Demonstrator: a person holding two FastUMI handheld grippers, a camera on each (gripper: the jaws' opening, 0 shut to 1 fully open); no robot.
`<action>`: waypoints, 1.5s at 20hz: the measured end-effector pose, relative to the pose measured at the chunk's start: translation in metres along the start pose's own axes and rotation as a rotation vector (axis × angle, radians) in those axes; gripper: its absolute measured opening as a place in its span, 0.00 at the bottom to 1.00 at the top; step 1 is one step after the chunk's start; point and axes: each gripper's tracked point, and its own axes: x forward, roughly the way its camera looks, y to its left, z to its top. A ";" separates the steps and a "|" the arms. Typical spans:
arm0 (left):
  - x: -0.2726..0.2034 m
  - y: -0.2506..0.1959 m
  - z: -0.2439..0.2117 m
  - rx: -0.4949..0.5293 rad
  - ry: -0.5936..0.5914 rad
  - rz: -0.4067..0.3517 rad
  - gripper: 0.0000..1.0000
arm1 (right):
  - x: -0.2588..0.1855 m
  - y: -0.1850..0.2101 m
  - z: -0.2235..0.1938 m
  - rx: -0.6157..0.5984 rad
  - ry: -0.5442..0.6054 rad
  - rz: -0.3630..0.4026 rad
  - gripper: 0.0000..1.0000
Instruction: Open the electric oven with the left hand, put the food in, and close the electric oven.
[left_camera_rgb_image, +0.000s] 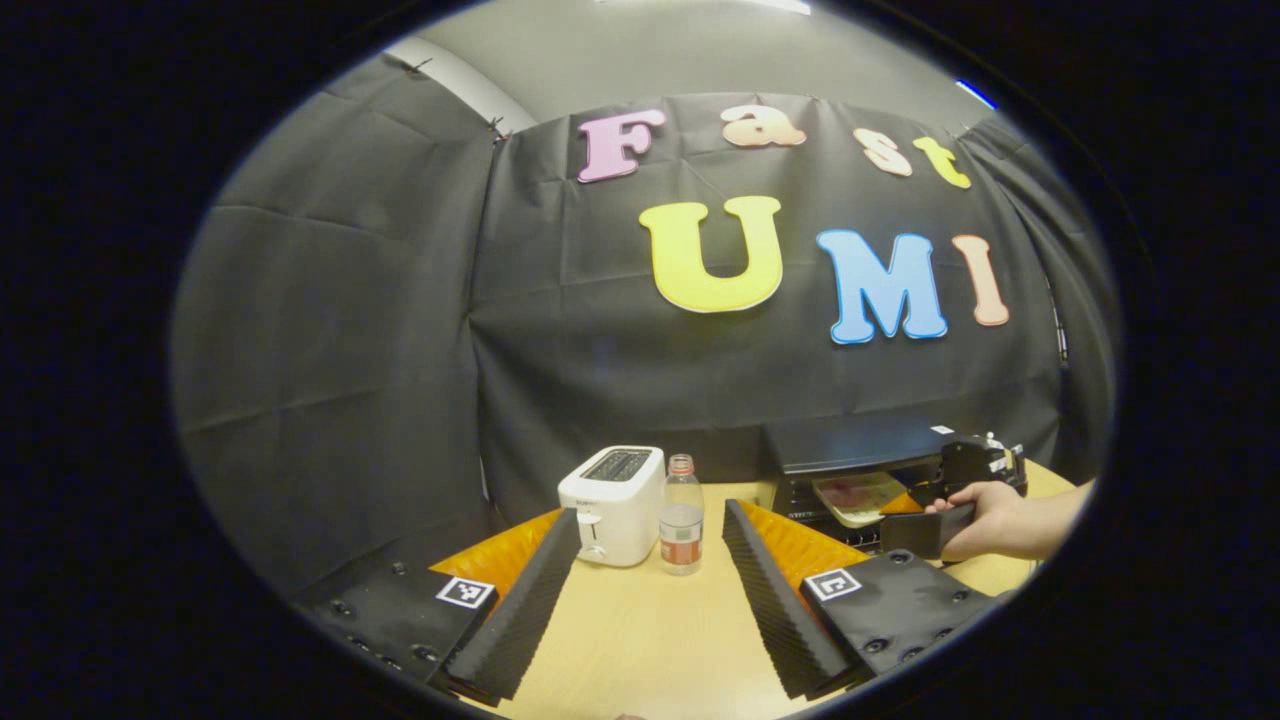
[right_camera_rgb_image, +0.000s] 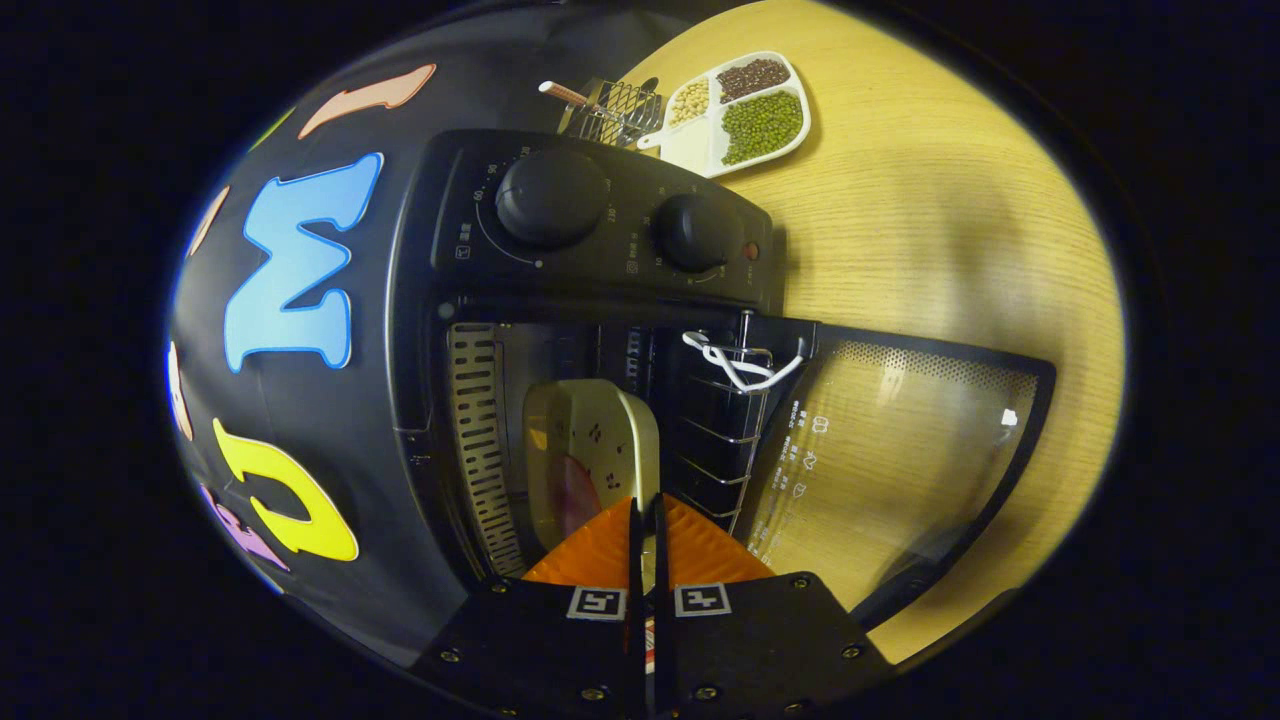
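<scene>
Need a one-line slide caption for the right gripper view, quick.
Right gripper, shut on the plate, slides food into the electric oven over its open glass door.

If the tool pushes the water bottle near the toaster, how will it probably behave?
The water bottle stands tall and narrow, so a high push would probably tip it. It looks like thin clear plastic, likely light, and may dent when squeezed. Lying down, its round body could roll across the table.

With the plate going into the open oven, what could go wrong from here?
The right tool pinches only the plate by its rim, so it may tilt and spill the food. The plate could catch on the wire rack. The open oven door lies beneath the arm and might get bumped on withdrawal.
</scene>
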 end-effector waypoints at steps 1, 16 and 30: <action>0.001 0.002 -0.001 0.002 -0.002 0.004 0.97 | 0.000 0.002 0.002 0.003 -0.003 0.008 0.04; -0.001 -0.067 -0.001 -0.010 0.006 -0.117 0.93 | -0.074 0.021 -0.008 -0.169 0.185 0.158 0.97; -0.022 -0.190 -0.052 -0.041 0.110 -0.299 0.91 | -0.213 0.017 0.068 -0.858 0.011 0.320 0.96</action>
